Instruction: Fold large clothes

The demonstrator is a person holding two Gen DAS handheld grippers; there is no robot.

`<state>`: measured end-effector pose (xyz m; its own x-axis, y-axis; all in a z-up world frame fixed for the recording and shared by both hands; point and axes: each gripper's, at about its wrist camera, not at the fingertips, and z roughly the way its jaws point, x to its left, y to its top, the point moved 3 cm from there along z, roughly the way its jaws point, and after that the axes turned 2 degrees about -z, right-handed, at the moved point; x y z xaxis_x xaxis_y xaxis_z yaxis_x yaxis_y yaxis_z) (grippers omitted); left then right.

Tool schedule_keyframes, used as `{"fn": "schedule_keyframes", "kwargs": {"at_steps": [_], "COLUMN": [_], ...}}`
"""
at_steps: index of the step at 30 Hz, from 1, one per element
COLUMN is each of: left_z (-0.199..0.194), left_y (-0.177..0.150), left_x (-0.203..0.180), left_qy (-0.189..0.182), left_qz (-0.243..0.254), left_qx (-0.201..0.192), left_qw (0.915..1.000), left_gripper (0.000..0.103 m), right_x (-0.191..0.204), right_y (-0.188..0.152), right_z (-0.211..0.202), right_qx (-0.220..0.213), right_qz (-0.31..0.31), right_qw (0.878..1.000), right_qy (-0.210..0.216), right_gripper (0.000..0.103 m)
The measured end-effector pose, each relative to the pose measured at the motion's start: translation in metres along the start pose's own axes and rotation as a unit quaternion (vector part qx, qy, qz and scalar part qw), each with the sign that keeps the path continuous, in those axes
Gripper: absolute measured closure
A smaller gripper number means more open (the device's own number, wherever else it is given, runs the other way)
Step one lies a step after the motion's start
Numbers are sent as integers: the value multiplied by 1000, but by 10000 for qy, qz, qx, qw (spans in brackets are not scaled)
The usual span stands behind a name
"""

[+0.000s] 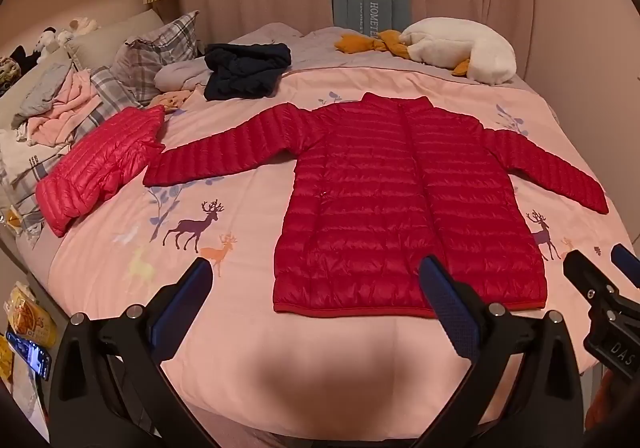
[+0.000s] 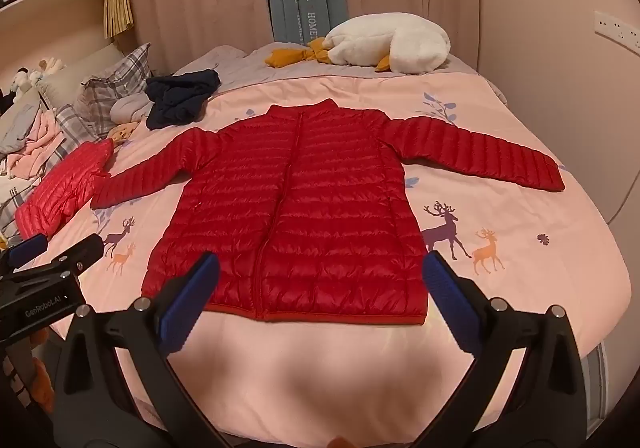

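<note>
A red puffer jacket (image 1: 408, 204) lies flat and face up on the pink deer-print quilt (image 1: 248, 328), zipper closed, collar toward the far curtain and hem toward the near edge, both sleeves spread out to the sides. The left gripper (image 1: 320, 276) hangs above the quilt with its jaws spread wide and nothing between them; its right finger overlaps the jacket's hem near the middle, while its left finger sits over bare quilt beside the jacket's lower left corner. The right gripper (image 2: 322, 272) is likewise released and empty, its two blue pads framing the jacket's hem from either side. Off the jacket's left sleeve cuff lies a folded pink puffer jacket (image 1: 100, 168). Beyond that sleeve rests a dark navy garment (image 1: 244, 70), and past the collar a white plush goose (image 1: 460, 48).
</note>
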<state>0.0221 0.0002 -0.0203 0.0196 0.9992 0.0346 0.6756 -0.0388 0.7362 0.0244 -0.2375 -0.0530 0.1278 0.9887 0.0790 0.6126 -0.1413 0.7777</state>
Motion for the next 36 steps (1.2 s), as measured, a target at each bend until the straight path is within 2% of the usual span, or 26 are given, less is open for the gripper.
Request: {"fn": "schedule_keyframes", "kwargs": {"at_steps": [9,10,36], "left_z": [1,1,8], "left_y": [-3,-3,-6], "left_x": [-7,-7,-15], "left_qy": [14,11,-113], "left_qz": [64,68,186], "left_qx": [-11,-10,104], "left_qw": [10000,10000,9997], "left_gripper": [1,1,1], "right_x": [0,10,0], "right_y": [-2,-6,-8], "right_z": [3,3,11], "right_qx": [35,44,103], "right_qz": [17,-26,1], "right_qw": [10000,10000,9999], "right_qy": [-44,-33,6], "right_gripper": [2,2,2]}}
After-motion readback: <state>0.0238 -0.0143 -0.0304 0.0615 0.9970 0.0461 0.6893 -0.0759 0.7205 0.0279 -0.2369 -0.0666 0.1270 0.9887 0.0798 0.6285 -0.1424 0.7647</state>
